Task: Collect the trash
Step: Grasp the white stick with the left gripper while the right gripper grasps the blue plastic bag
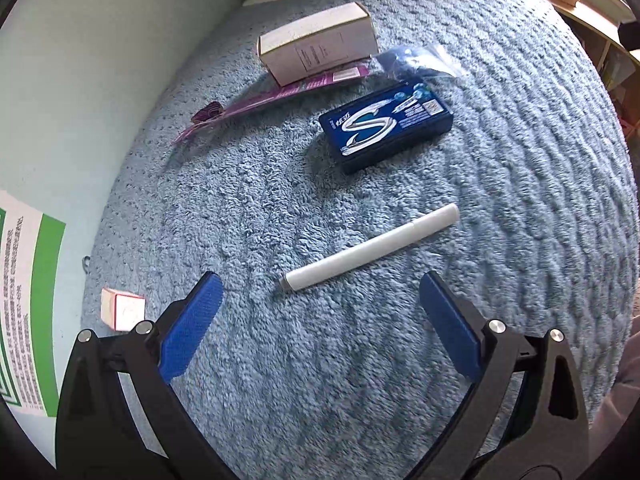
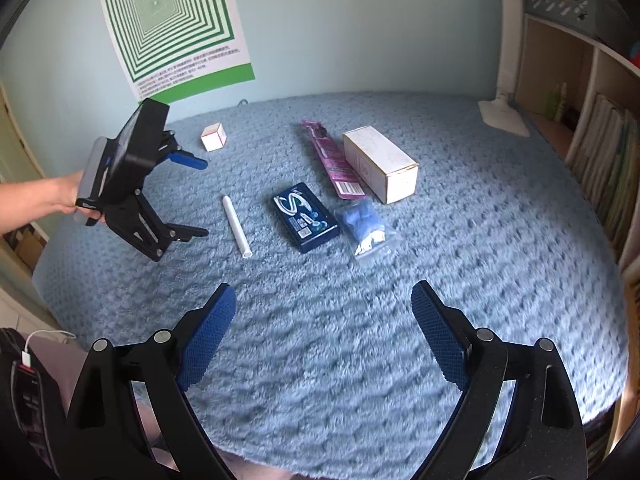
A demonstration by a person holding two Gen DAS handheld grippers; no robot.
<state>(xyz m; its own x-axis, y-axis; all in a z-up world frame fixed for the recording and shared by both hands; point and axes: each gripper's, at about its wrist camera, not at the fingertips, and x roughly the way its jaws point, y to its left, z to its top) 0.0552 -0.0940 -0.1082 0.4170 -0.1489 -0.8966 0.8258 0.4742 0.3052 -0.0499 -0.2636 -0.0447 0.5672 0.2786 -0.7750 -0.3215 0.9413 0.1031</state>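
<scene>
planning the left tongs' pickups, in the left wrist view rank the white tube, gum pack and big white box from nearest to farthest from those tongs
1. White tube: lying just ahead of the open left tongs, slightly right of centre.
2. Gum pack: farther out on the blue mat, beyond the tube.
3. Big white box: farthest, at the back, left of the gum pack.

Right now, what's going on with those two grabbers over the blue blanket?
A person holds a gripper in each hand above a blue blanket strewn with small trash. Both are open and empty. The left gripper points at a white tube; the right gripper hangs farther back. A blue gum pack, plastic bag, purple wrapper, white box and small cube lie untouched.
</scene>
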